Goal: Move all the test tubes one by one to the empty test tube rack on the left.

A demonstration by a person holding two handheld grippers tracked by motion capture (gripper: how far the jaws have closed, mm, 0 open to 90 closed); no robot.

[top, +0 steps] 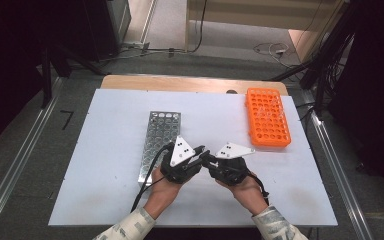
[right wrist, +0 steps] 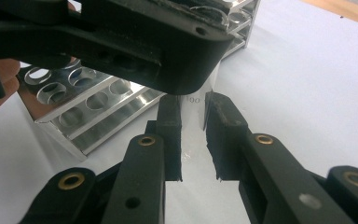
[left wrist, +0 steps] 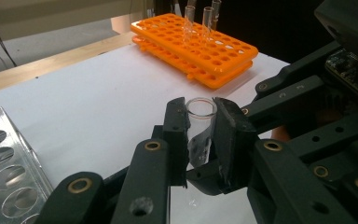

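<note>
Clear test tube (left wrist: 199,133) sits between left gripper (left wrist: 200,140) jaws, clamped, mid-counter btw metal rack (top: 157,142) and orange rack (top: 267,116). Right gripper (right wrist: 193,135) jaws narrow around its other end w/ slight gaps, grip unclear. Tube's long axis runs gripper to gripper, so handover looks next.

Both my forearms come in from the bottom of the high view, left hand (top: 166,186) and right hand (top: 244,189) angled inward so the left gripper (top: 200,151) and right gripper (top: 206,156) meet tip to tip near the middle of the bench (top: 105,165). In the left gripper view my left jaws are clamped on a clear tube (left wrist: 200,128) just below its open rim. In the right gripper view my right jaws sit close either side of the tube's lower part with a narrow gap between them; contact not clear.
</note>
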